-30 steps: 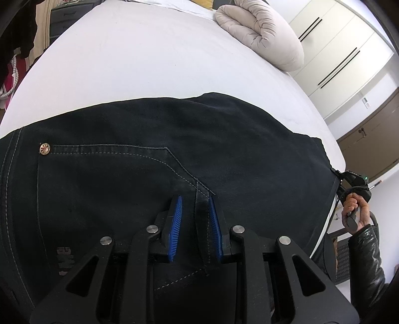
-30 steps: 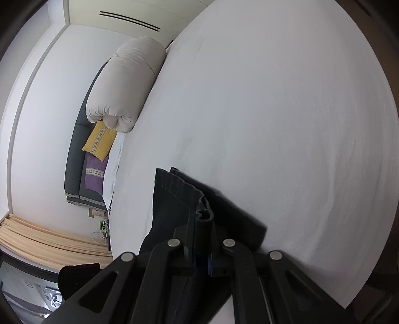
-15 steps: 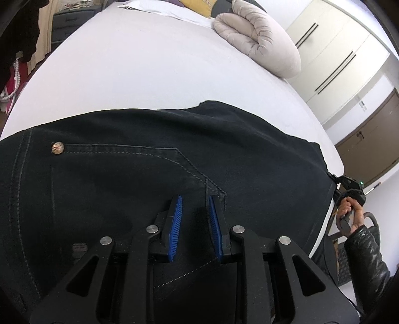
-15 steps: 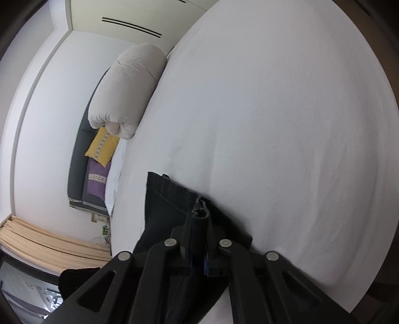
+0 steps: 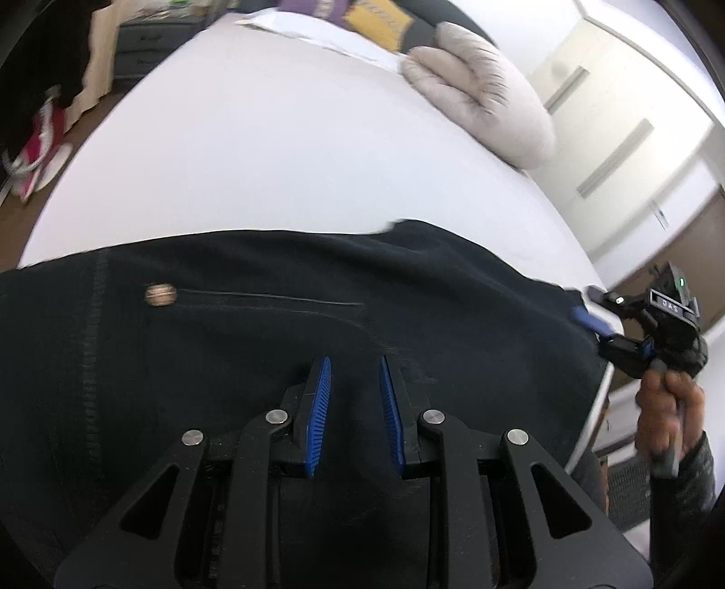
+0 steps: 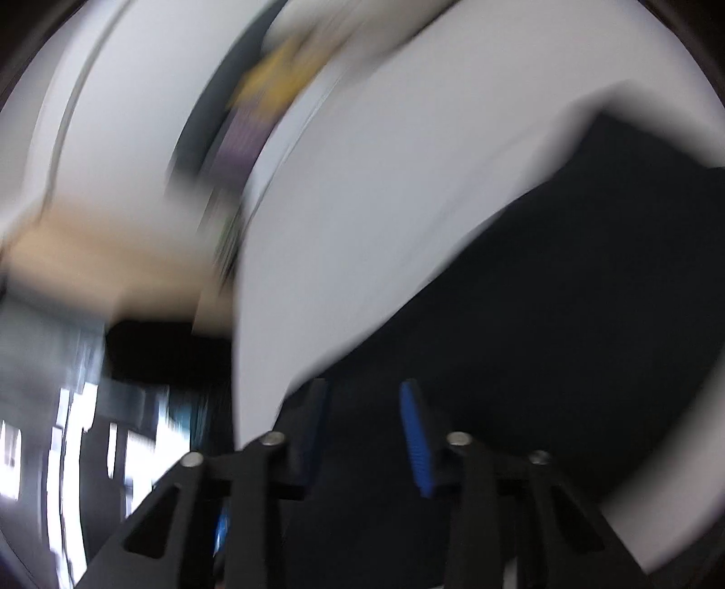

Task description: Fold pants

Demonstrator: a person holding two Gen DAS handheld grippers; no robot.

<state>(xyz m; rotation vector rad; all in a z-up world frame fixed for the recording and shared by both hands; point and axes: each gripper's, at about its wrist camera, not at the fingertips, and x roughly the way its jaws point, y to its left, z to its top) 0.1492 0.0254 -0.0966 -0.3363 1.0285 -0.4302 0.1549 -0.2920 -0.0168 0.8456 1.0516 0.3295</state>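
Left wrist: black jeans (image 5: 272, 344) lying flat across the bed's (image 5: 281, 149) near edge; left gripper (image 5: 352, 398) hovering over them, jaws parted, empty. Denim looking heavy, limp, non-slippery; best pinching hem or waistband corners.
Right wrist: blurred; right gripper (image 6: 362, 426) released, holding nothing, above the jeans.

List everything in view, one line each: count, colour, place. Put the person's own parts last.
pants: one, black, spread across the near bed
rivet: one, copper, left on the pants
bed: one, white
rolled duvet: one, beige, far right of the bed
cushions: two, purple and yellow, far end
wardrobe: one, white, right
left gripper: black, blue pads, open over the pants
right gripper: open, at the pants' edge
right hand: holds its handle
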